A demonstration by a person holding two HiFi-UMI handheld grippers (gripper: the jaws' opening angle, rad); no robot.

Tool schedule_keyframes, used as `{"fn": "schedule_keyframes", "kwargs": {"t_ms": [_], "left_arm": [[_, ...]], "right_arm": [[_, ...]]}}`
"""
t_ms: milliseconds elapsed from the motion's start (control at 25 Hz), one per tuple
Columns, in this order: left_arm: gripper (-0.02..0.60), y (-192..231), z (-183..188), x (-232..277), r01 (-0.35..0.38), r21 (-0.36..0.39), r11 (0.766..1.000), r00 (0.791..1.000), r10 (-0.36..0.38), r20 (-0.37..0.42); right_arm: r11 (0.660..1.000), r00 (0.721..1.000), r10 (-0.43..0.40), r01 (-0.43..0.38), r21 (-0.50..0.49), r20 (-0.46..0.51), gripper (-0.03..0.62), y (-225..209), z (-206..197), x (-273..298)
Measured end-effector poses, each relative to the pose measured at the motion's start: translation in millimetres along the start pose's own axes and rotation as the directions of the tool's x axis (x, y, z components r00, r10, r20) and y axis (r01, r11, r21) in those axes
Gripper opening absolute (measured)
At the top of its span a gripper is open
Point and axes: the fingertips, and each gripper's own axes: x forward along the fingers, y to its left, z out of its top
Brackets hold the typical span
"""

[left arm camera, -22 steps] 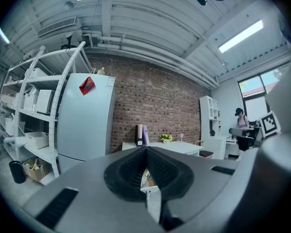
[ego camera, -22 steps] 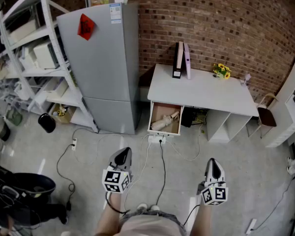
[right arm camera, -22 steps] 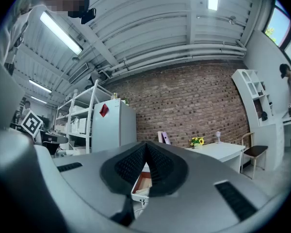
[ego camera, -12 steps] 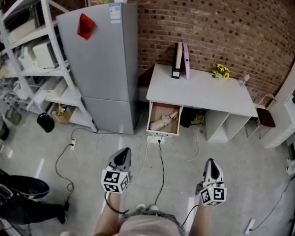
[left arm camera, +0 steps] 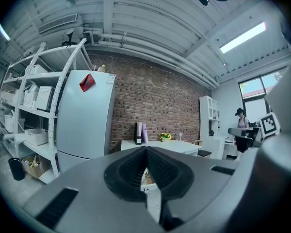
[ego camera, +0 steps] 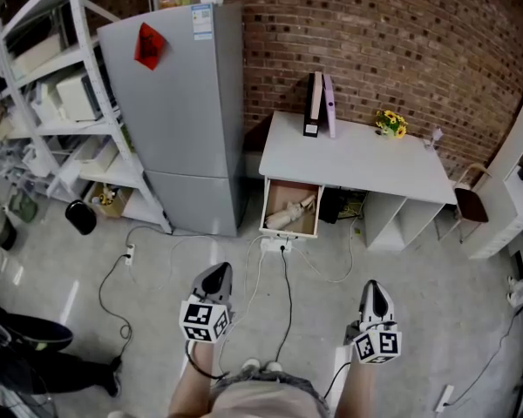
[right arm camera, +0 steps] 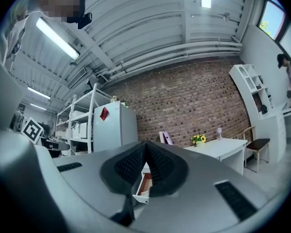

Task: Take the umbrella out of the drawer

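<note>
The open wooden drawer (ego camera: pixel 291 209) juts from under the left end of the white desk (ego camera: pixel 357 159), far ahead of me across the floor. A beige folded umbrella (ego camera: pixel 291 213) lies inside it. My left gripper (ego camera: pixel 217 273) and right gripper (ego camera: pixel 374 288) are held low in front of my body, both pointing toward the desk and well short of it. In the left gripper view the jaws (left arm camera: pixel 146 148) meet at the tip with nothing between them. The right gripper (right arm camera: pixel 145 144) is likewise shut and empty, and the drawer (right arm camera: pixel 144 186) shows just below its jaws.
A grey fridge (ego camera: pixel 179 111) stands left of the desk, with white shelving (ego camera: pixel 52 103) beyond it. Cables and a power strip (ego camera: pixel 277 246) lie on the floor before the drawer. Binders (ego camera: pixel 318 104) and flowers (ego camera: pixel 390 124) sit on the desk. A person (ego camera: pixel 17 355) is at lower left.
The person at the lower left has moved further toward the left edge. Both grippers stay almost where they were.
</note>
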Motion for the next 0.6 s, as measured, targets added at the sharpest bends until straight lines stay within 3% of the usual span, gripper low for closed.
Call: {"fn": "schedule_keyframes", "kwargs": {"t_ms": [280, 440, 600], "left_arm": [[0.025, 2.0, 4.3, 1.9, 0.005, -0.004, 1.0, 1.0, -0.005, 0.0], [0.025, 3.7, 3.6, 2.3, 0.008, -0.006, 1.0, 1.0, -0.008, 0.0], [0.025, 4.5, 3.0, 3.8, 0.014, -0.006, 1.0, 1.0, -0.014, 0.001]], "right_arm": [[1.0, 1.0, 0.003, -0.003, 0.027, 0.01, 0.031, 1.7, 7.4, 3.1], [0.999, 1.0, 0.015, -0.016, 0.048, 0.019, 0.25, 3.9, 9.3, 7.3], [0.999, 1.0, 0.006, -0.008, 0.042, 0.029, 0.39, 6.0, 10.7, 9.6]]}}
